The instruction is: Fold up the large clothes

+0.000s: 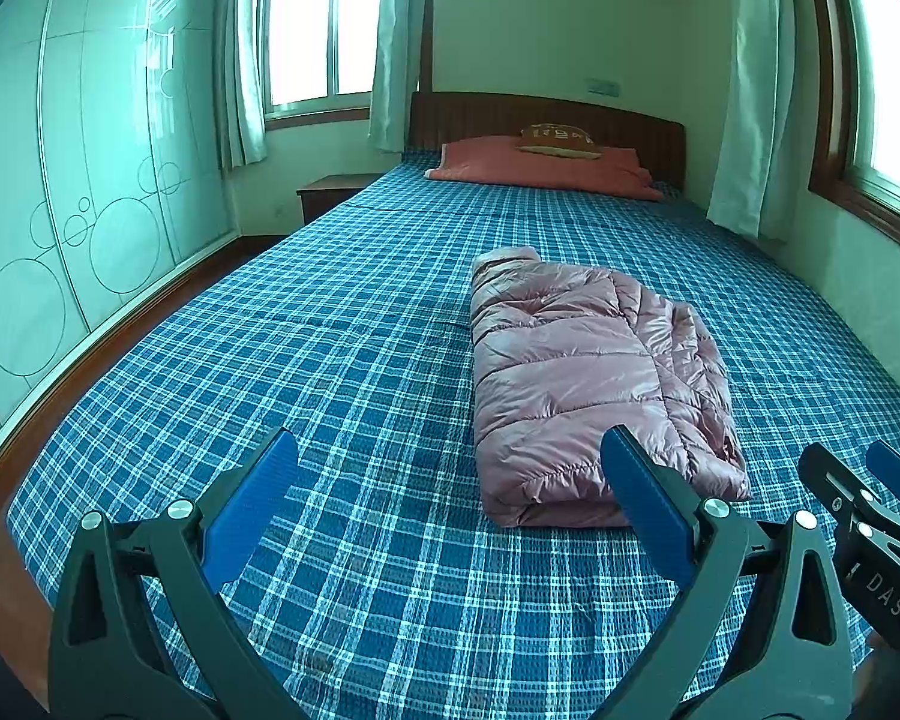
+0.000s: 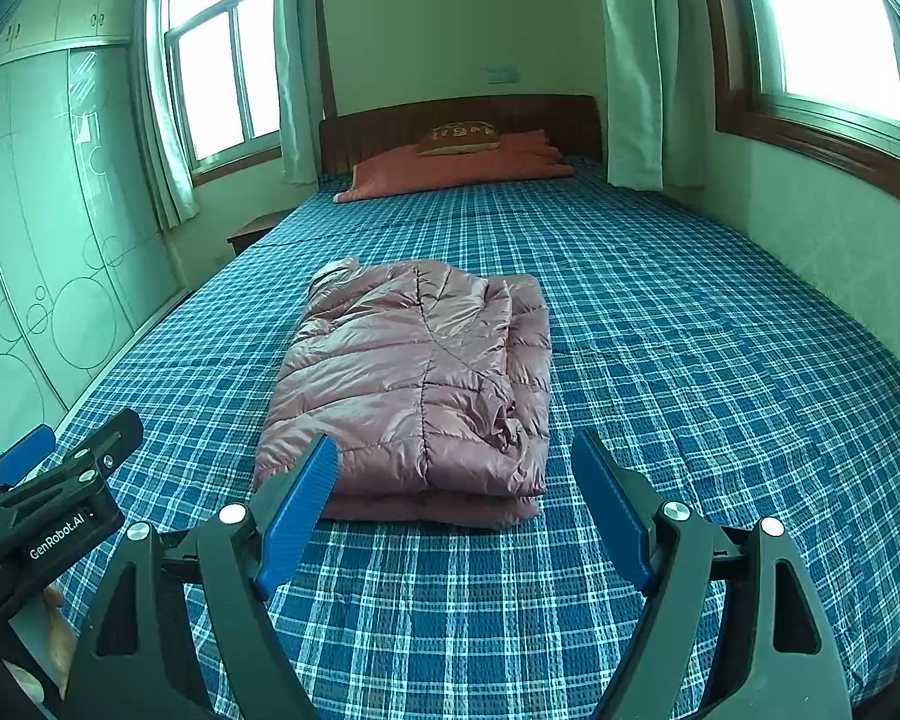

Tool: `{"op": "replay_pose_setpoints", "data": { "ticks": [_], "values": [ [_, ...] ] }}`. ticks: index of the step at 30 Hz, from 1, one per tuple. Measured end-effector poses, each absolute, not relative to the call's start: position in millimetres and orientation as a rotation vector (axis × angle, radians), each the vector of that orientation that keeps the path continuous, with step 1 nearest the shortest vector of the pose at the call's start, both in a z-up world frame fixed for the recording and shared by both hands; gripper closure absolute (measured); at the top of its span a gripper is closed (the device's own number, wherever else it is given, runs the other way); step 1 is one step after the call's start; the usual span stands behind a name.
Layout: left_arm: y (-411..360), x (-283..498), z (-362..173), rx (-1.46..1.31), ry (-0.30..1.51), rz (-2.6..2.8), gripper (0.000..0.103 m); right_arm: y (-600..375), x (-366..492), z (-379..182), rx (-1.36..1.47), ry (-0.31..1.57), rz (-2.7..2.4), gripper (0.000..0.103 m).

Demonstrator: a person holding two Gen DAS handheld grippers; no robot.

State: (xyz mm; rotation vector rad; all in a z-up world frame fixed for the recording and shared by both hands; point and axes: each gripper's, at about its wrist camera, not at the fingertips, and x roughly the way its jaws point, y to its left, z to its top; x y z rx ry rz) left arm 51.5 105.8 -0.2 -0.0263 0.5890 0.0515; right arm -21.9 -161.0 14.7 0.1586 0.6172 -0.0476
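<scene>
A pink quilted puffer jacket (image 1: 588, 384) lies folded into a thick rectangle on the blue plaid bed (image 1: 342, 360). It also shows in the right wrist view (image 2: 414, 378). My left gripper (image 1: 450, 450) is open and empty, held above the bed just short of the jacket's near left corner. My right gripper (image 2: 456, 450) is open and empty, held just short of the jacket's near edge. Each gripper shows at the edge of the other's view, the right one (image 1: 870, 504) and the left one (image 2: 60, 462).
A red folded blanket (image 1: 540, 171) with a small brown pillow (image 1: 561, 141) lies at the headboard. A glass wardrobe (image 1: 72, 180) runs along the left. A wooden nightstand (image 1: 336, 192) stands at the far left. Curtained windows are behind and on the right.
</scene>
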Motion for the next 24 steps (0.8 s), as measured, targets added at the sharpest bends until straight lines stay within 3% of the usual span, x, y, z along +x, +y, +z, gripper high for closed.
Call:
{"op": "replay_pose_setpoints", "data": {
  "ticks": [24],
  "values": [
    [105.8,49.4,0.4,-0.032,0.577,0.056,0.002,-161.2,-20.6,13.9,0.156,0.617,-0.044,0.024]
  ]
}}
